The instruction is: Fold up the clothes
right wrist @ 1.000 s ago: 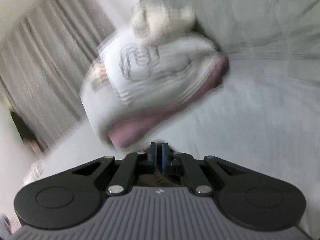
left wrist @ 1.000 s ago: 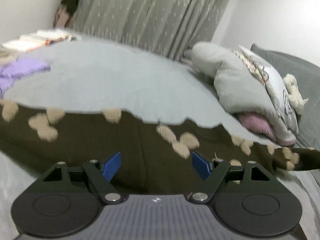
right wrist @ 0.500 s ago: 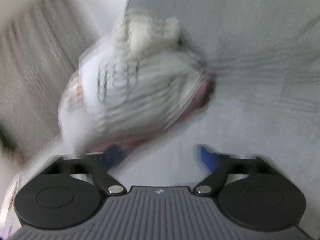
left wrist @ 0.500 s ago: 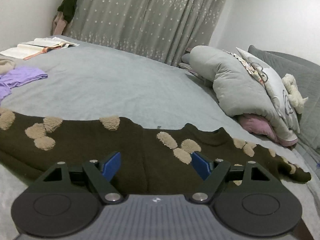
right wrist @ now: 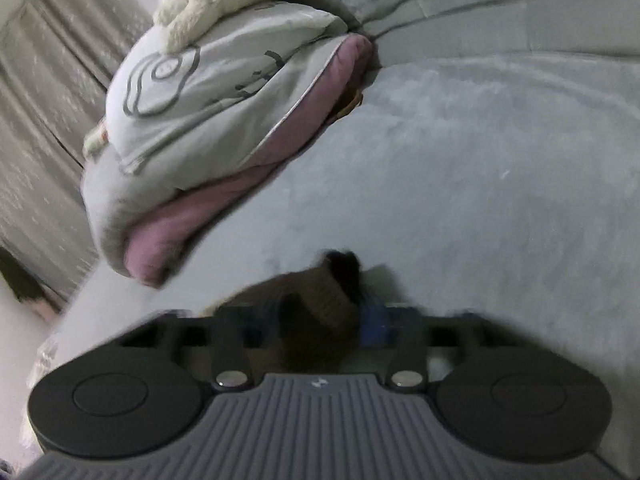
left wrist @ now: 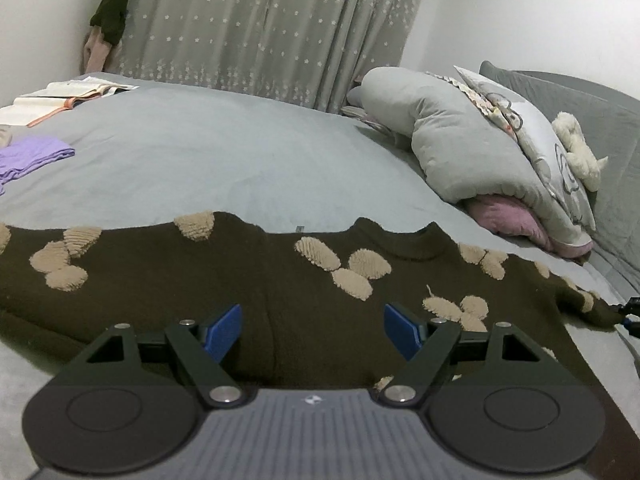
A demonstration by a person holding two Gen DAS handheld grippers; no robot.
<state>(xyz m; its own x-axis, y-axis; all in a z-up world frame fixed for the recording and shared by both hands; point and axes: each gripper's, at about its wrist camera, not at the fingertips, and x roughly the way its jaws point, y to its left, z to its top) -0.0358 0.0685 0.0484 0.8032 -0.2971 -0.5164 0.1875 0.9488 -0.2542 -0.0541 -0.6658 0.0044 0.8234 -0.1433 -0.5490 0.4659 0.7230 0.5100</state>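
A dark brown sweater [left wrist: 248,280] with tan fuzzy patches lies spread flat across the grey bed, collar toward the far side. My left gripper [left wrist: 312,330] is open and empty just above the sweater's lower body. In the right wrist view, my right gripper [right wrist: 320,320] is blurred, with the sweater's brown sleeve cuff [right wrist: 320,300] between its fingers; its jaws look part open around the cuff. The right gripper's tip also shows in the left wrist view [left wrist: 630,314] at the sleeve end.
A pile of grey and pink pillows [left wrist: 480,152] with a white plush toy [left wrist: 580,148] sits at the bed's right. A purple garment [left wrist: 28,160] and open books [left wrist: 60,98] lie at the far left. Curtains [left wrist: 260,28] hang behind.
The sweater has settled flat on the bed after being lifted and shaken. My right gripper opened half a second ago and now sits around the sleeve cuff.
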